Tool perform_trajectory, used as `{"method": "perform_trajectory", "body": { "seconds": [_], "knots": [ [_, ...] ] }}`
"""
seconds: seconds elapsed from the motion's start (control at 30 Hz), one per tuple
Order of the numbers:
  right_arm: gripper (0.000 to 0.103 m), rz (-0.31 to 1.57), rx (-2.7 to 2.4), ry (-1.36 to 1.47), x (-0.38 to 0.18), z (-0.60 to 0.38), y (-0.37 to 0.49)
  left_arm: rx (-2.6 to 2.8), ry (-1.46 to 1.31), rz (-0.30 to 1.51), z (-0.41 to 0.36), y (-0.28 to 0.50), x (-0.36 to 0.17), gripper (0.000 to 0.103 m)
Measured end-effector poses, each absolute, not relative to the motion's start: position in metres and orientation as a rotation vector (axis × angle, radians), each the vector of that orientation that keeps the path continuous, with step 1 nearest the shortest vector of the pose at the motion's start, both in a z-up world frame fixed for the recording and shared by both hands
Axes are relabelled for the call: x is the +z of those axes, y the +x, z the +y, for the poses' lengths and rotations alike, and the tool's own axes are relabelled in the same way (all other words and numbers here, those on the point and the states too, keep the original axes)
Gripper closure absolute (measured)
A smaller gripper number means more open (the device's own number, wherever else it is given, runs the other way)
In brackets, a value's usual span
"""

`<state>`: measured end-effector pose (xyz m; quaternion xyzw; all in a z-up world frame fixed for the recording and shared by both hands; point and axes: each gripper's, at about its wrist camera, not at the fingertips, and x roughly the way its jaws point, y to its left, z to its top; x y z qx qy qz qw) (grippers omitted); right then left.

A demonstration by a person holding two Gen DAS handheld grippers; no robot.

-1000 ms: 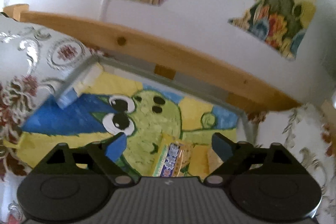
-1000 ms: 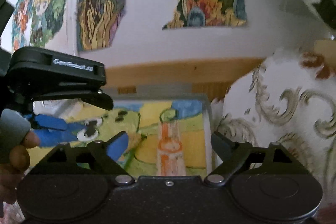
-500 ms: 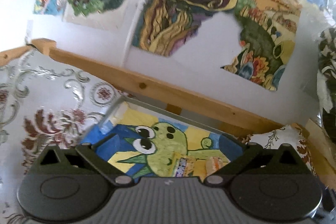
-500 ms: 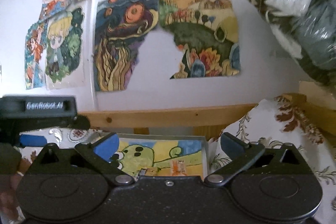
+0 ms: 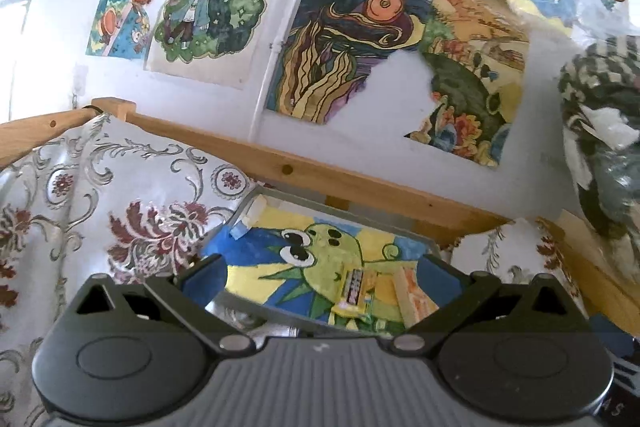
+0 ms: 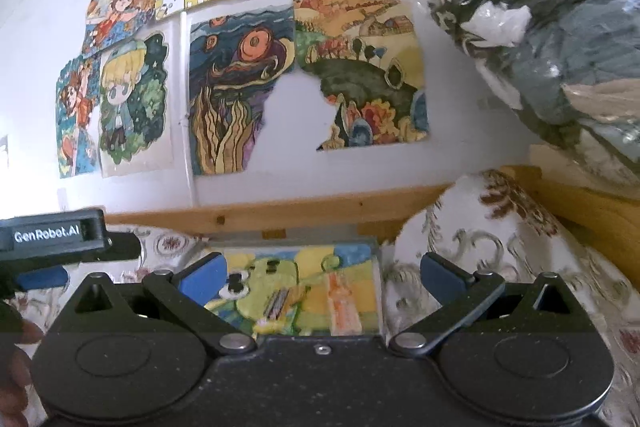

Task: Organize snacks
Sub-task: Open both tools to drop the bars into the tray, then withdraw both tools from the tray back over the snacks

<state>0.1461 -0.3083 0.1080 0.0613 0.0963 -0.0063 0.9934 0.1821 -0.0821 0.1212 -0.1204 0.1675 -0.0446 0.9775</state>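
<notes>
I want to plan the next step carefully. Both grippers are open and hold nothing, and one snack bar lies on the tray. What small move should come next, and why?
Probably lower the left gripper toward the snack bar. Its jaws stand wide open and empty, and the bar lies loose on the painted tray just ahead, between the fingers' line. The right gripper, also open, seems farther away.

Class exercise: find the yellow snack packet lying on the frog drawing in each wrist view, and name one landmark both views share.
Left wrist: the yellow snack packet lies low and right of centre, on the frog drawing.
Right wrist: the packet lies low and left of centre.
Shared landmark: the torn swirl painting on the wall.
</notes>
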Motion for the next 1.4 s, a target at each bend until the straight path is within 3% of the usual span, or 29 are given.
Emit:
{"method": "perform_trajectory", "body": {
  "seconds": [0.53, 1.4],
  "knots": [
    [0.001, 0.214, -0.03, 0.06, 0.083, -0.282, 0.048, -0.1, -0.174, 0.308, -0.057, 0.093, 0.092, 0.0],
    [0.001, 0.421, -0.027, 0.02, 0.034, -0.26, 0.012, -0.035, -0.141, 0.547, -0.021, 0.058, 0.025, 0.0]
  ]
}}
